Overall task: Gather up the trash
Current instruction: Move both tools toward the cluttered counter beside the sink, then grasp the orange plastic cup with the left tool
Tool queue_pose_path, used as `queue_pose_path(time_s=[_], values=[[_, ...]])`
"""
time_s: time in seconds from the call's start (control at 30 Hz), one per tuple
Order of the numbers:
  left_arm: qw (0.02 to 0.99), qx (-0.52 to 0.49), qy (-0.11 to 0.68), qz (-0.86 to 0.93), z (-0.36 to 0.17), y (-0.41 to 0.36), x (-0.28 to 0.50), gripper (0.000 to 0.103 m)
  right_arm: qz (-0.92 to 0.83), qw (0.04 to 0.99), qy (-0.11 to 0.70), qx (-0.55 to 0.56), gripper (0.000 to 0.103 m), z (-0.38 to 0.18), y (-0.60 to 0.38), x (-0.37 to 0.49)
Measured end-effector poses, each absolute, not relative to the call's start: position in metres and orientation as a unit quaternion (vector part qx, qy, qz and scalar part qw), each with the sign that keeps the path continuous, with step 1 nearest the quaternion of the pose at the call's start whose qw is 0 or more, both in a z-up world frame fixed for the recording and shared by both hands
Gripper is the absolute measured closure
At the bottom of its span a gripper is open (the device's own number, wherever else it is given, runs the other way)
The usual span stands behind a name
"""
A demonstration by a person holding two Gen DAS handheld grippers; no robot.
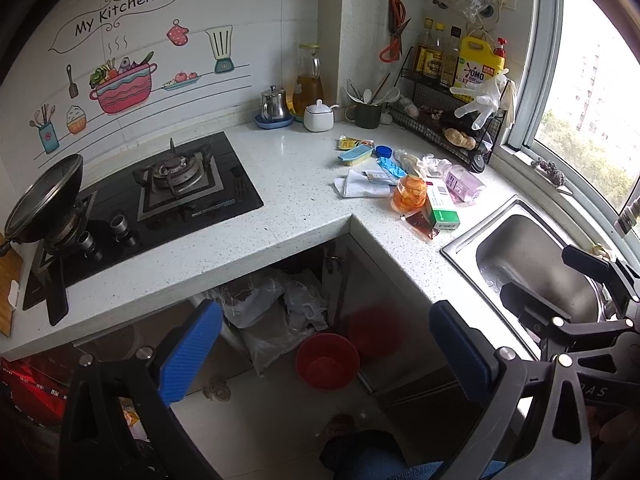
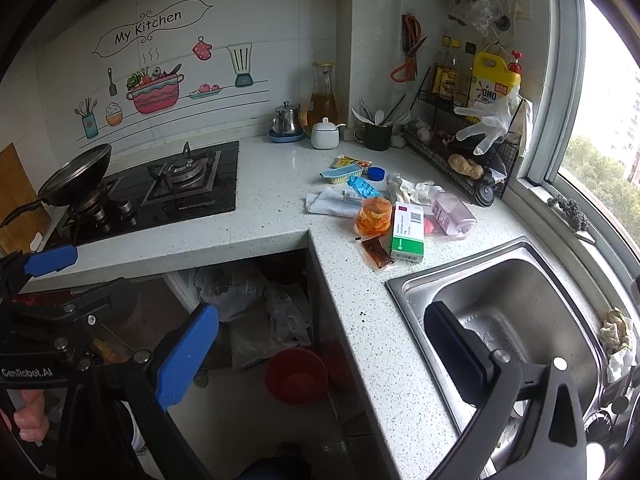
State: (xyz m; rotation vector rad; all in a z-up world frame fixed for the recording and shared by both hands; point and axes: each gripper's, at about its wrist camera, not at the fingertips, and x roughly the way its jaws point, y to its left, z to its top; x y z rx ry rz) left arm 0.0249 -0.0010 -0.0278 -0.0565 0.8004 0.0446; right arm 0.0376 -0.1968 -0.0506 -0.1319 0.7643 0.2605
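Both views look across an L-shaped speckled desk (image 2: 280, 184) toward a tiled wall with a "My Kitchen" sticker (image 2: 154, 26) at the upper left. The left gripper (image 1: 326, 354) fills the bottom of its own frame, its blue-padded fingers (image 1: 188, 354) spread wide and holding nothing, with a red bucket (image 1: 326, 360) on the floor showing between them. The right gripper (image 2: 324, 354) sits at the bottom of its own frame, fingers likewise spread apart and empty, the right one over the steel sink (image 2: 516, 292). The trash lies in a loose cluster at centre right of each frame, on the desk between the gas stove (image 2: 172, 184) and the wire rack (image 2: 460, 160): a green-and-white box (image 2: 408, 232), a brown sauce packet (image 2: 376, 254) just beside it, an orange crumpled wrapper (image 2: 374, 216), a pink transparent bottle (image 2: 454, 214), white paper (image 2: 332, 204), a blue cap (image 2: 375, 173) and a blue wrapper (image 2: 362, 188). A pan (image 2: 78, 176) sits on the left burner.
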Motion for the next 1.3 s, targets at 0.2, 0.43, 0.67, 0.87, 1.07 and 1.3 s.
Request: queue_pose_path(time_s=[0.2, 0.43, 0.67, 0.87, 1.07, 1.3], values=[[0.914, -0.011, 0.405, 0.000, -0.038, -0.014, 0.071, 0.000, 0.112, 0.912, 0.391, -0.050, 0.000, -0.060, -0.211, 0.072], [0.904, 0.005, 0.426, -0.047, -0.055, -0.037, 0.161, 0.000, 0.078, 0.907, 0.412, -0.034, 0.000, -0.075, -0.235, 0.130], [0.881, 0.024, 0.461, -0.102, -0.075, -0.070, 0.257, 0.000, 0.024, 0.890, 0.454, -0.026, 0.000, -0.095, -0.263, 0.196], [0.856, 0.041, 0.494, -0.145, -0.098, -0.100, 0.328, 0.000, -0.018, 0.876, 0.481, -0.007, 0.000, -0.108, -0.288, 0.239], [0.824, 0.059, 0.536, -0.174, -0.135, -0.129, 0.379, 0.000, -0.058, 0.854, 0.517, 0.013, 0.000, -0.129, -0.310, 0.269], [0.799, 0.100, 0.561, -0.192, -0.172, -0.154, 0.400, 0.010, -0.086, 0.837, 0.539, 0.033, 0.000, -0.143, -0.328, 0.287]])
